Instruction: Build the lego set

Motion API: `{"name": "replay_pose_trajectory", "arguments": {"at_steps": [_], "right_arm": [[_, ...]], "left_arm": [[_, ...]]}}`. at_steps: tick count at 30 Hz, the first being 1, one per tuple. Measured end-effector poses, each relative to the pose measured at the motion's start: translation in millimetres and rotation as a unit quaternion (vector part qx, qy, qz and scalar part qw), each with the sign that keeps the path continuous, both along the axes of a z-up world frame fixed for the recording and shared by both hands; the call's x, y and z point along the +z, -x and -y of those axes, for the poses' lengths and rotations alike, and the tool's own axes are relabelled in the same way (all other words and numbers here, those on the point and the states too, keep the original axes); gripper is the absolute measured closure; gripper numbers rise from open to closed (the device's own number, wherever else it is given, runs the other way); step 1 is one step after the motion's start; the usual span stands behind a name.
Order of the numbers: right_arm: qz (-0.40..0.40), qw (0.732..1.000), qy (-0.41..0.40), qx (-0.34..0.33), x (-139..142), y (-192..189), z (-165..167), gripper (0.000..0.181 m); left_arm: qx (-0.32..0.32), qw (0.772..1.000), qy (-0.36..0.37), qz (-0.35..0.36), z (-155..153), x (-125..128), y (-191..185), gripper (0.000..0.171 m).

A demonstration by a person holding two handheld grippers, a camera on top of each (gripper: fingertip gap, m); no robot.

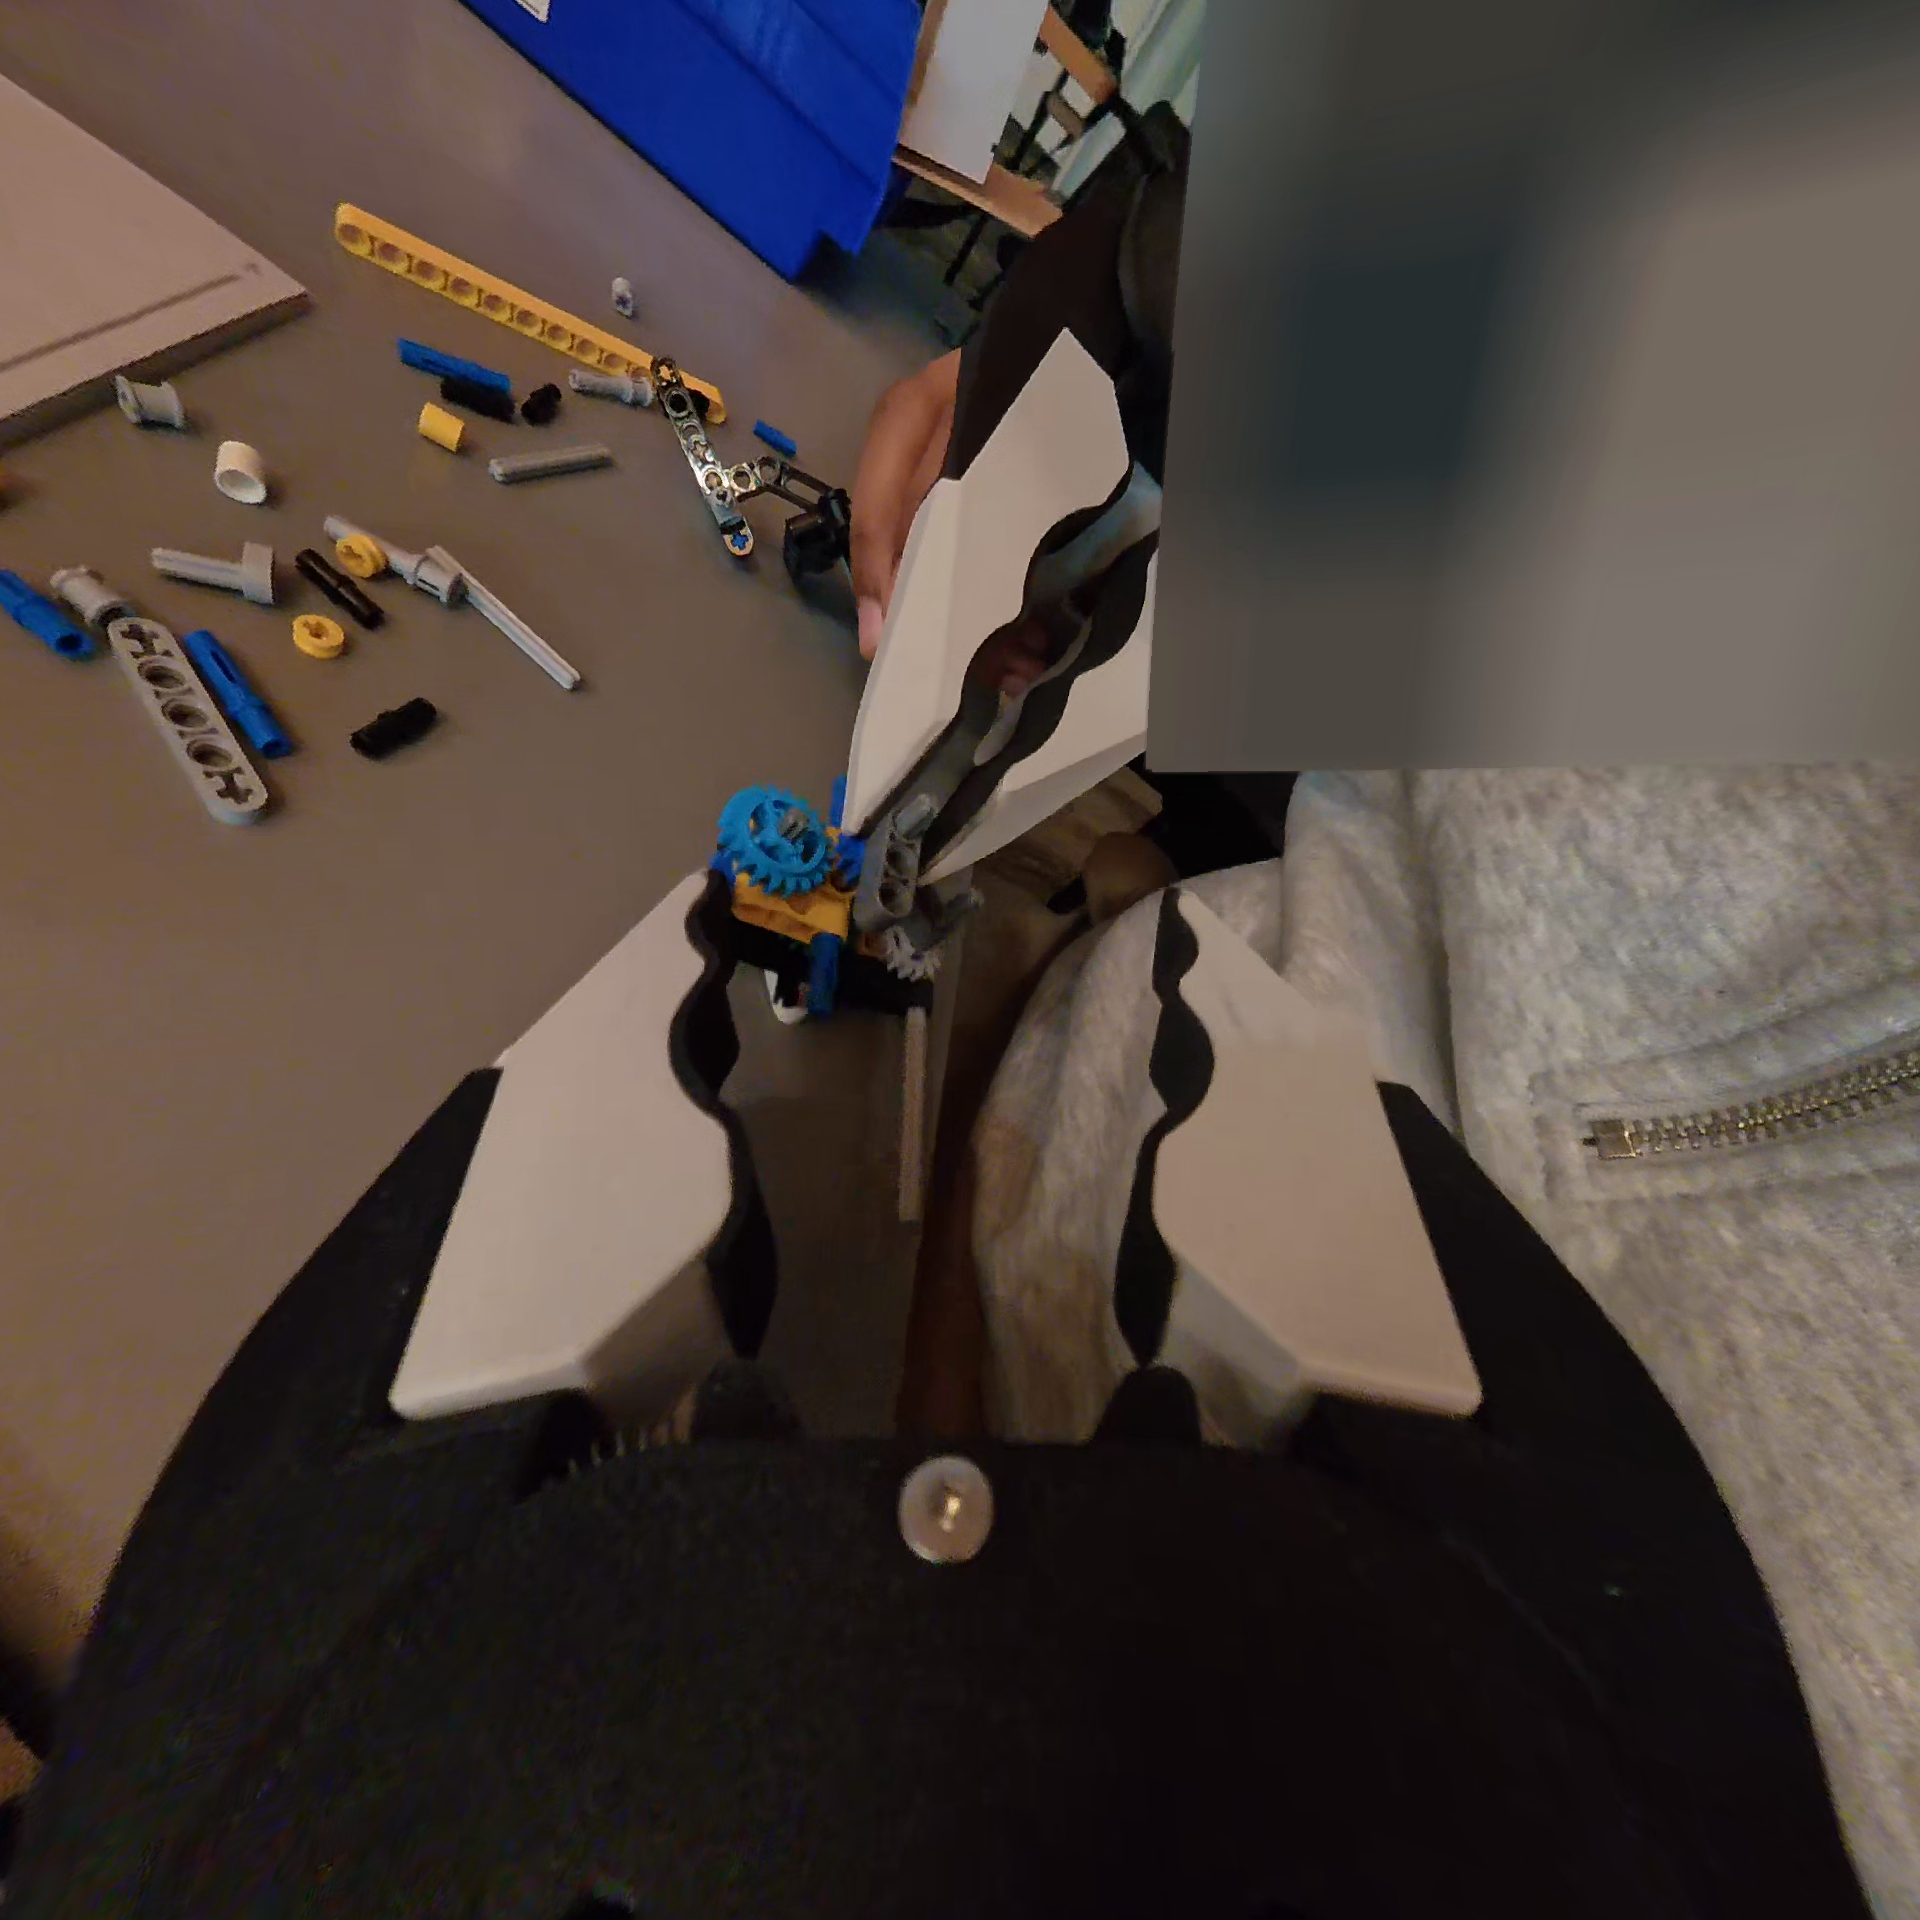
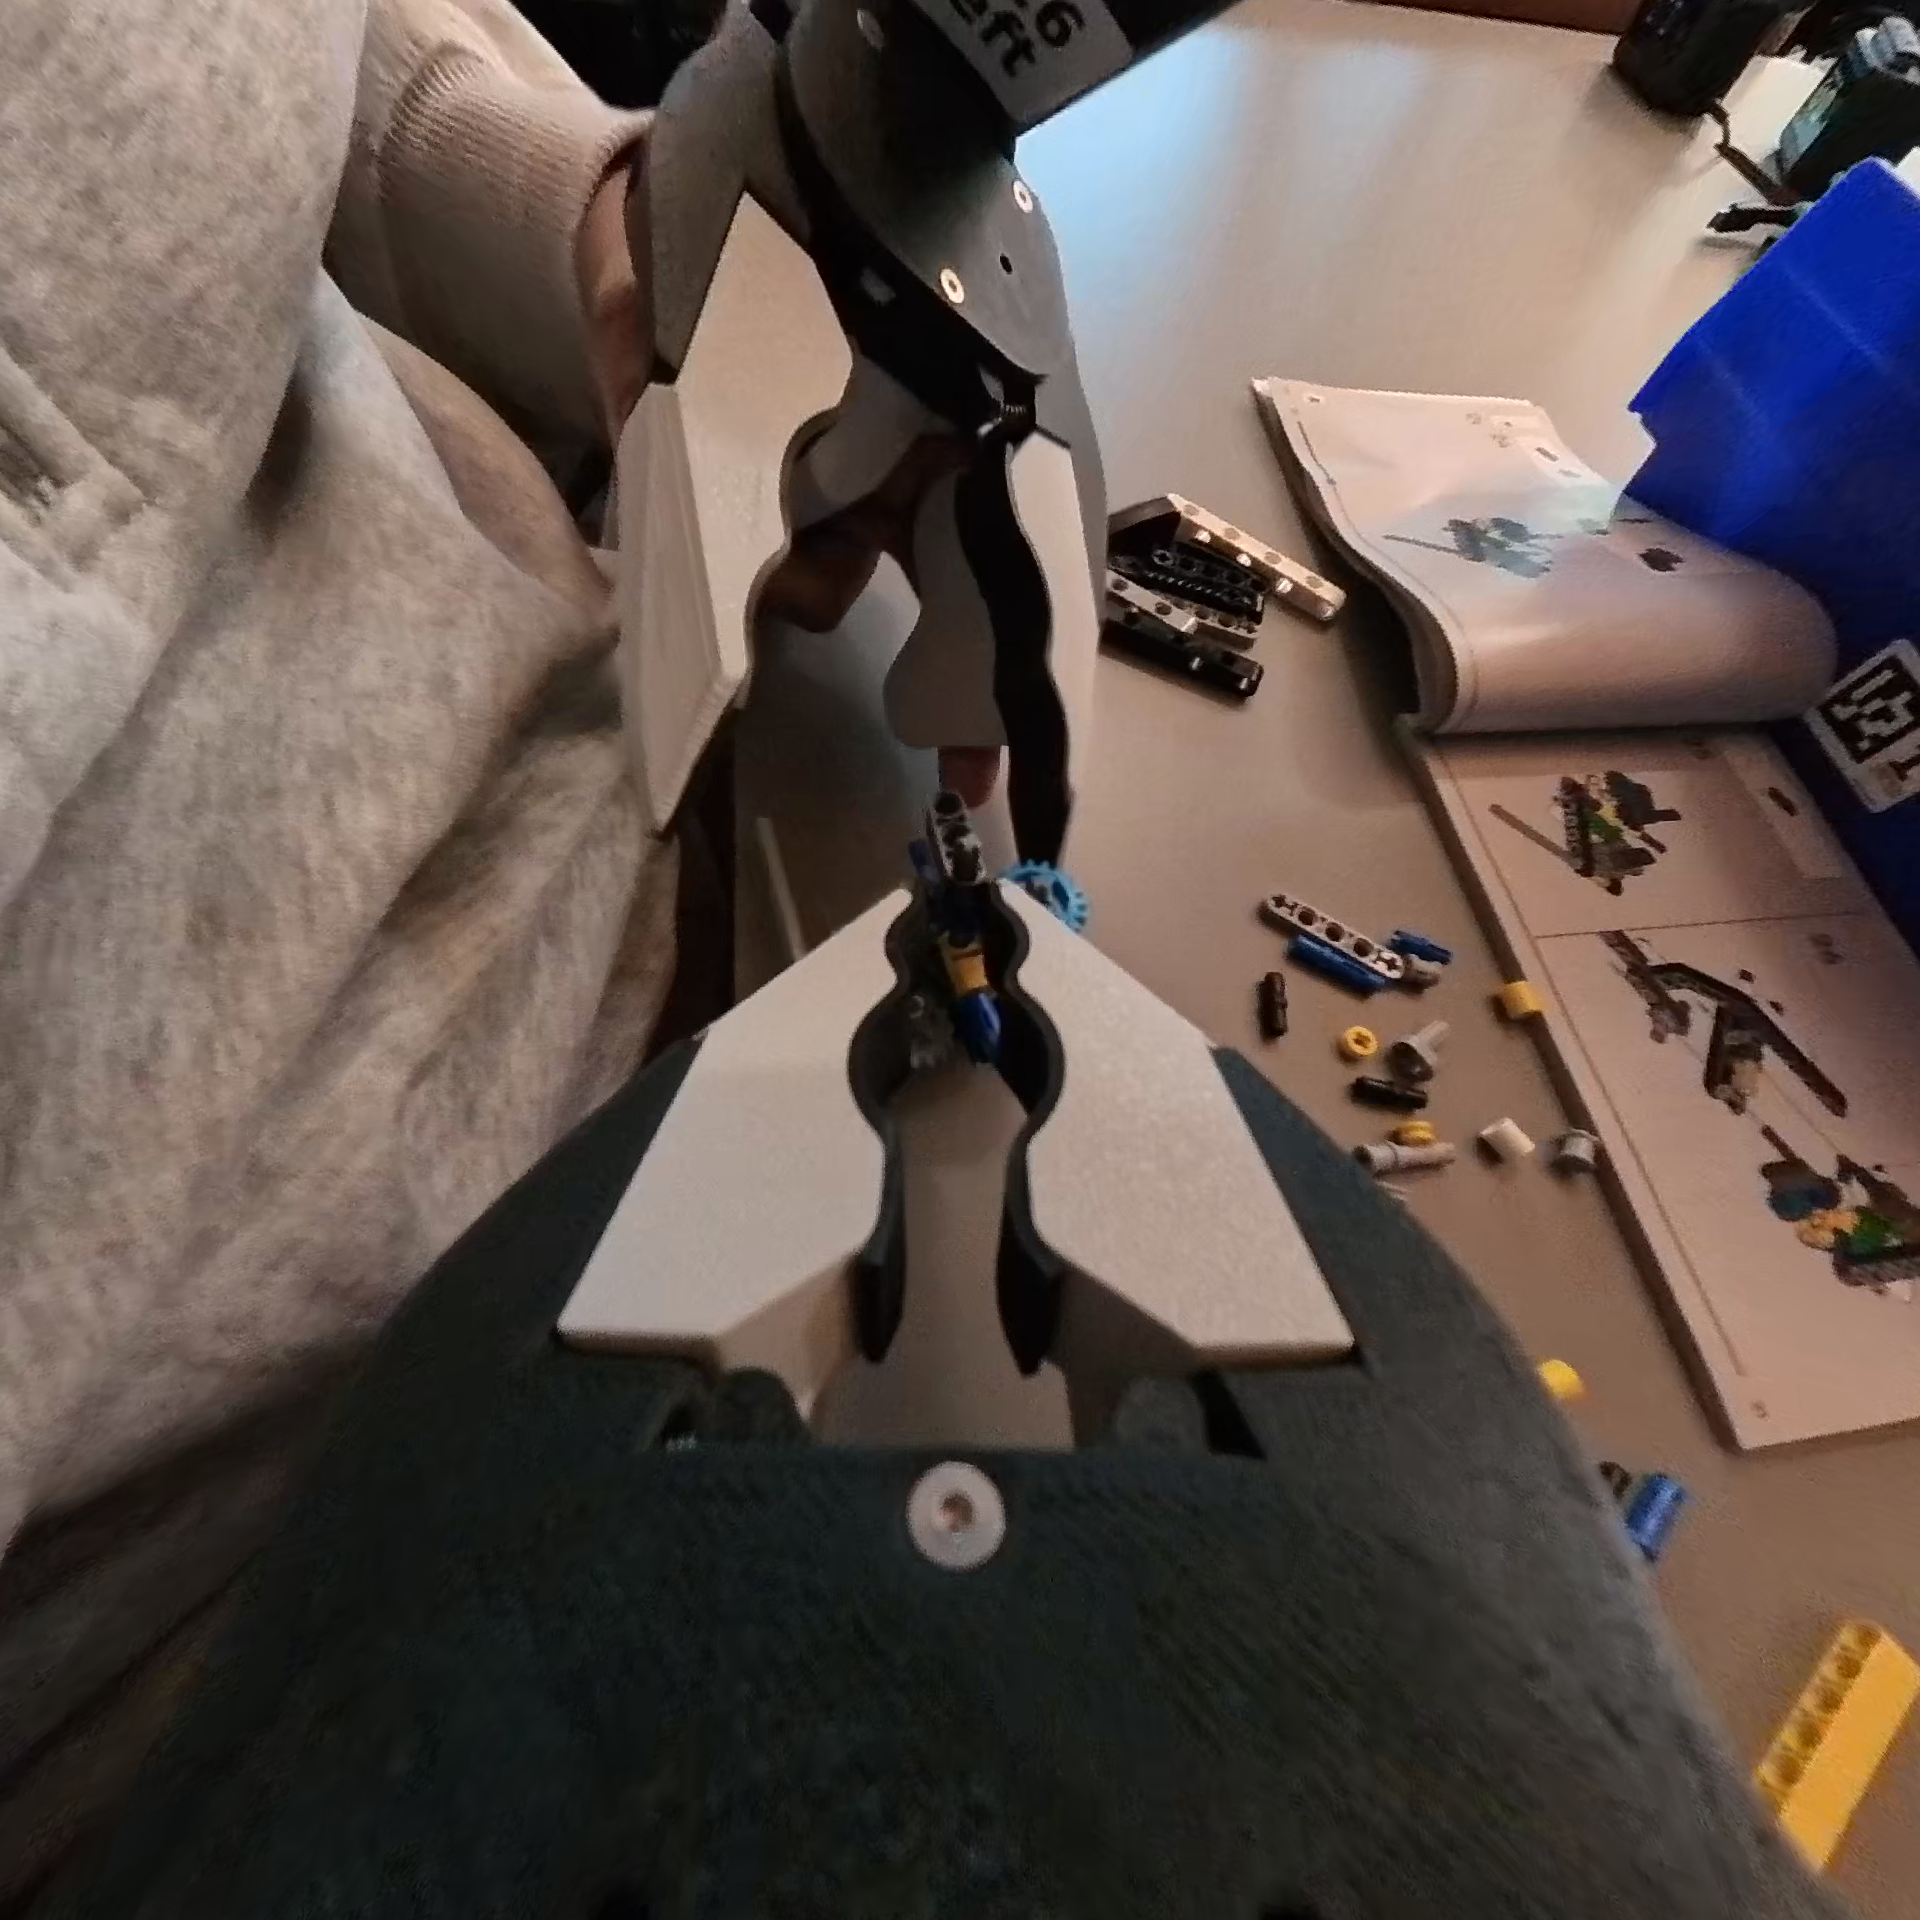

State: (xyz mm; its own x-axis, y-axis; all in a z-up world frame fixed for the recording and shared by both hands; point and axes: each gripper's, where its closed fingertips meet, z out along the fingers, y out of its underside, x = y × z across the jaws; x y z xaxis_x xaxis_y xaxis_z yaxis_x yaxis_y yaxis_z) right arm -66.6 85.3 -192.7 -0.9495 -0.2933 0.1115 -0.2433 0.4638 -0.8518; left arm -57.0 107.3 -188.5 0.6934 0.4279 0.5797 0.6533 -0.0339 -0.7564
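Left tongs spread wide, nothing between them; left tip just beside model, contact unclear. Right tongs clamped on model at the tips. Model held over near edge of bench, between the two tongs: yellow core, blue gear on top, grey beam on its right side, small white gear underneath. In left view, right tongs reaching in from far right, pinching the grey beam. Loose parts scattered on bench far left: long yellow beam, grey beam with holes, blue pins, black pins, yellow bushes. In right view, open booklet far right, blue bin beyond it. Grey fleece close on right.
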Motion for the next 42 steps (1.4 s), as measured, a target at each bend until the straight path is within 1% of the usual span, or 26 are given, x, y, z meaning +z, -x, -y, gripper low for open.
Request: {"name": "replay_pose_trajectory", "arguments": {"at_steps": [11, 17, 24, 35, 42], "right_arm": [[-0.013, 1.0, -0.004, -0.007, 0, 1, -2, 0.172], [-0.009, 1.0, -0.01, -0.011, 0, 1, -2, 0.173], [0.005, 1.0, -0.019, -0.006, 0, 2, -2, 0.173], [0.008, 0.999, -0.046, -0.014, 0, 5, -2, 0.173], [0.013, 0.998, -0.055, -0.022, 0, 6, -4, 0.172]], "left_arm": [[0.008, 1.0, 0.009, 0.011, 0, -1, -17, 0.093], [0.004, 1.0, 0.007, 0.018, 2, -2, -17, 0.104], [0.01, 1.0, -0.008, 0.025, 5, -1, -11, 0.105], [-0.005, 0.999, -0.017, 0.034, 4, -1, -15, 0.11], [-0.003, 0.999, -0.029, 0.034, 4, 2, -14, 0.11]]}}
